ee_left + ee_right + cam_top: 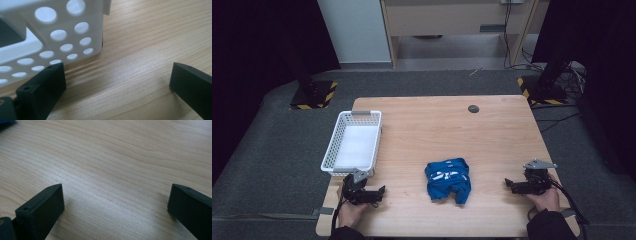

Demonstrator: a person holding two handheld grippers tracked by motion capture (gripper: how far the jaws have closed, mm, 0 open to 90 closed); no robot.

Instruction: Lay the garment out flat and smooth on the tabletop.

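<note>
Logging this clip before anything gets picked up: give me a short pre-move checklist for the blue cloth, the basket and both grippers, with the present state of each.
1. Left gripper open and holding nothing: ok; its jaws stand wide apart over bare wood.
2. Right gripper open and holding nothing: ok, same stance.
3. Blue cloth free to grasp: ok; it lies crumpled on the table between the grippers, touched by neither.
4. White basket ready to receive: ok; it looks empty.
5. Left gripper apart from the basket: cannot tell; the left gripper view shows the basket corner very close to one jaw.
6. Basket fully on the table: cannot tell; it sits at the left edge.
</note>
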